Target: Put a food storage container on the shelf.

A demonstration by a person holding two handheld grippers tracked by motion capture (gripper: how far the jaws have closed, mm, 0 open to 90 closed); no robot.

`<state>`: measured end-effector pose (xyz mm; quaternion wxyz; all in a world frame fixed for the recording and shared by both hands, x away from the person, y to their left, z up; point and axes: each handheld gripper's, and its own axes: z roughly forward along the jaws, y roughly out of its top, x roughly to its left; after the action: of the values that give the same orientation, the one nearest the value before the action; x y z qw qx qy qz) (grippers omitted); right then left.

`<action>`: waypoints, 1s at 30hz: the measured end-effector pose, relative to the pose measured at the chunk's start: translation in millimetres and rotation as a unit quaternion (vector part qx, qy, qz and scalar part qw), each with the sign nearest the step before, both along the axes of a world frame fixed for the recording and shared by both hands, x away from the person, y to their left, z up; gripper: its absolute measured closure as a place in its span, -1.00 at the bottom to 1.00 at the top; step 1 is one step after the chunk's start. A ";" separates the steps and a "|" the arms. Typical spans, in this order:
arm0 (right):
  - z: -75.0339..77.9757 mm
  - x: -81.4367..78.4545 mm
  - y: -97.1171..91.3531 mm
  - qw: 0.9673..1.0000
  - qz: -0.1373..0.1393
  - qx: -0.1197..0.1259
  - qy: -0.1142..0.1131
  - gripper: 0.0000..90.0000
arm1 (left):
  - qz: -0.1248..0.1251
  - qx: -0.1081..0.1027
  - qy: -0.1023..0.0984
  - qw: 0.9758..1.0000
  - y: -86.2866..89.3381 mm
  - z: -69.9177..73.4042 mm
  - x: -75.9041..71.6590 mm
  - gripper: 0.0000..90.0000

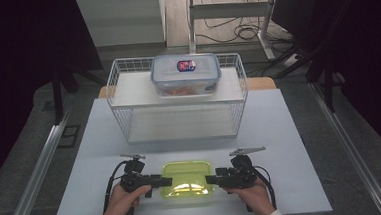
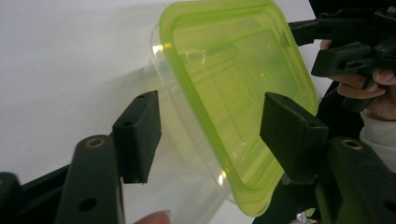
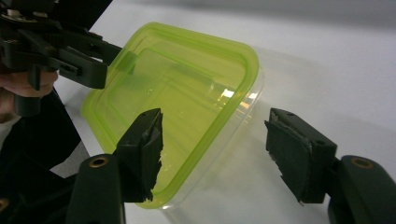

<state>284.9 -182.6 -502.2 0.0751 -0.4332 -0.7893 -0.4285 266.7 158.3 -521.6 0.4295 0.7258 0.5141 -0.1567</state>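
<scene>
Between both grippers, on worktop (image 1: 280, 132): green-lidded clear container (image 1: 187, 178). Left gripper (image 1: 167, 181) and right gripper (image 1: 210, 179) agape, straddling opposite container ends, not yet pinching. Close evenly on rim under lid; lift level.

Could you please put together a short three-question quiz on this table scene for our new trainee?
1. True or false: the green-lidded box sits inside the wire basket.
2. What stands on the basket's upper shelf?
3. The left gripper and right gripper are: A) at opposite ends of the green-lidded box, B) both on the basket, C) lying on the floor.

Key: 1. False, it is on the table. 2. A clear lidded container. 3. A.
</scene>
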 end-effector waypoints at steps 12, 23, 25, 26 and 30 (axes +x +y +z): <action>-8.9 2.7 5.2 1.000 0.003 0.012 0.020 0.21 | -0.001 0.006 -0.016 1.000 -1.4 1.3 -3.2 0.33; -5.7 -3.8 -4.3 0.998 -0.015 0.047 0.028 0.66 | 0.004 0.003 -0.042 0.999 2.2 5.8 -11.4 0.54; -4.1 -4.7 -6.3 0.998 -0.016 0.057 0.030 0.69 | 0.006 -0.002 -0.046 0.999 2.9 6.6 -12.7 0.57; -3.8 -4.9 -7.1 0.998 -0.015 0.060 0.030 0.70 | 0.007 -0.005 -0.049 0.999 3.0 6.8 -13.5 0.58; -2.1 -7.4 -8.1 0.997 -0.015 0.065 0.026 0.73 | 0.003 -0.016 -0.047 0.999 5.3 5.6 -15.1 0.60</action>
<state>277.4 -190.7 -504.2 0.1175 -0.4504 -0.7508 -0.4687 251.6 163.6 -516.0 0.4654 0.7237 0.4929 -0.1289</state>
